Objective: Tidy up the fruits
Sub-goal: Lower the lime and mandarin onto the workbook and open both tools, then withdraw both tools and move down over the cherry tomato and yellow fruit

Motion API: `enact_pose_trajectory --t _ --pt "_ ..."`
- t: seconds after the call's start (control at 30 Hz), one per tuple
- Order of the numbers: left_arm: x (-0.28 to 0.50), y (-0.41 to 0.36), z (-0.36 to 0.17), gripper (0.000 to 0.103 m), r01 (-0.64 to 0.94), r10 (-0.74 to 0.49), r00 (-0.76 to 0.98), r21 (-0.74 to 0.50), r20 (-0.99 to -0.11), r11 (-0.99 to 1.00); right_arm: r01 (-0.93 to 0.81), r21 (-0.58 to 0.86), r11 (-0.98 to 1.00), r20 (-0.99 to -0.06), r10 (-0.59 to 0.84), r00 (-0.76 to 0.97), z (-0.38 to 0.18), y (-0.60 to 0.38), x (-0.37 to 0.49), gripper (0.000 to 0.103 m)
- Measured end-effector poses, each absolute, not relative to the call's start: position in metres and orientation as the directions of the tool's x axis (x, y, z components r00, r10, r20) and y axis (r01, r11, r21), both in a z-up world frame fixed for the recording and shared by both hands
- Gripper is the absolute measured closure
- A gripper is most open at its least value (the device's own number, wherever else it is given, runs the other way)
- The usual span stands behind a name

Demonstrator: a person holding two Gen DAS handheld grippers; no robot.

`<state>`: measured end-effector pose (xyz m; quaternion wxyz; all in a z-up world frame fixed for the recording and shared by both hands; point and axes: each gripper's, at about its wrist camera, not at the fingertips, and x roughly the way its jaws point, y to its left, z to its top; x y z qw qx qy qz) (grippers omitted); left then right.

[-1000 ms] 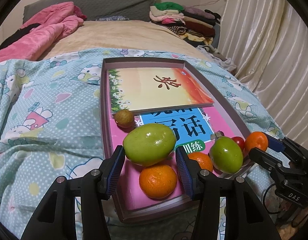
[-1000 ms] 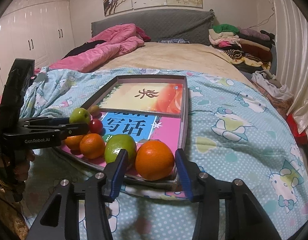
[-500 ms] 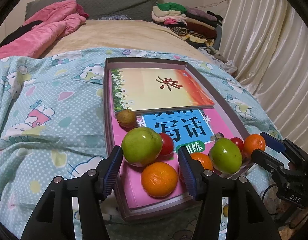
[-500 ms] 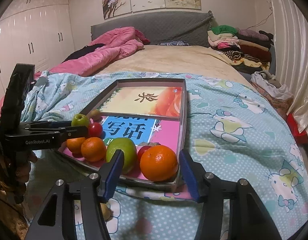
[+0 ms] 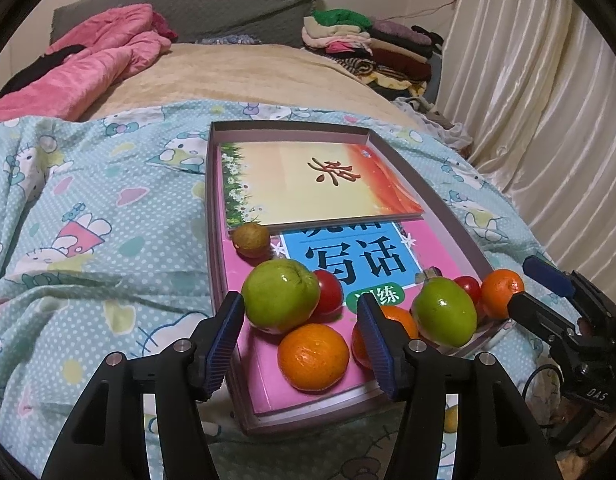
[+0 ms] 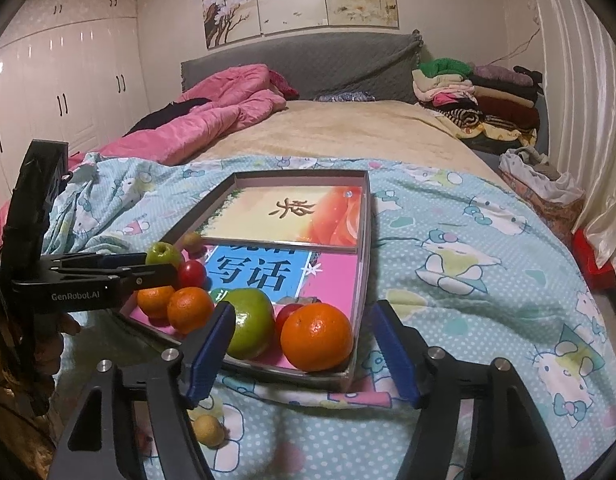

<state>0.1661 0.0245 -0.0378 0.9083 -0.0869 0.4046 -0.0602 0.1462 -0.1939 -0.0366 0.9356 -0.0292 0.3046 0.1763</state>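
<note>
On a bed spread with a cartoon-print quilt (image 5: 108, 208) lies a shallow tray (image 5: 210, 216) holding two books: an orange-and-cream book (image 5: 315, 180) at the far end, overlapping a pink book with a blue panel (image 5: 355, 256) nearer the cameras. Fruit clusters at the tray's near end. Left wrist view: left gripper (image 5: 300, 344) hangs low at the near edge of the tray, fingers apart, nothing between them held; a large green fruit (image 5: 280, 295) sits just beyond the gap, touching a red tomato (image 5: 327, 292) on its right and an orange (image 5: 312, 356) in front of it. A small brown fruit (image 5: 251, 239) rests apart, further back, against the edge of the far book. To the right: a second orange (image 5: 395, 320) partly hidden by the gripper's right finger, a second green fruit (image 5: 444, 312), a small red tomato (image 5: 467, 286), and a third orange (image 5: 501, 287) at the tray's right corner. Right gripper (image 6: 304, 352) seen from its own camera: fingers wide apart, straddling the near right corner of the tray, the corner orange in the gap but touched by neither pad. Below the tray edge, on the quilt, a small yellowish fruit (image 6: 208, 430) lies by the right gripper's left finger. Pink duvet (image 6: 212, 120) bunched far left; folded clothes (image 6: 475, 96) stacked far right.
</note>
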Motion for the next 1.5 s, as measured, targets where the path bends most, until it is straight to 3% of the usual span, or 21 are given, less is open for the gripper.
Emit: enact_pose_trajectory --t 0.27,0.43,0.8,1.17,1.37,1.5 --pt "0.154 0.026 -0.025 0.036 0.029 -0.165 0.701 -0.204 -0.694 0.979 -0.353 0.061 0.934 -0.529 0.330 0.782 -0.026 -0.197 0.137 0.022" --pt "0.146 0.030 -0.018 0.029 0.007 -0.155 0.716 -0.215 -0.681 0.977 -0.370 0.042 0.928 -0.503 0.340 0.795 -0.019 -0.194 0.129 0.020" --pt "0.121 0.028 -0.003 0.029 -0.021 -0.135 0.716 -0.215 -0.685 0.976 -0.410 -0.016 0.912 -0.498 0.348 0.794 -0.012 -0.182 0.107 0.019" --pt "0.082 0.018 -0.016 0.029 -0.016 -0.208 0.616 -0.276 -0.759 0.961 -0.447 0.020 0.895 -0.592 0.371 0.716 -0.022 -0.177 0.096 0.019" --pt "0.069 -0.002 -0.026 0.029 0.018 -0.207 0.563 -0.239 -0.800 0.971 -0.475 0.035 0.879 -0.668 0.374 0.643 -0.037 -0.172 0.099 0.019" --pt "0.062 -0.016 -0.035 0.029 0.050 -0.215 0.516 -0.222 -0.829 0.974 -0.497 0.075 0.865 -0.704 0.399 0.588 -0.046 -0.171 0.105 0.032"
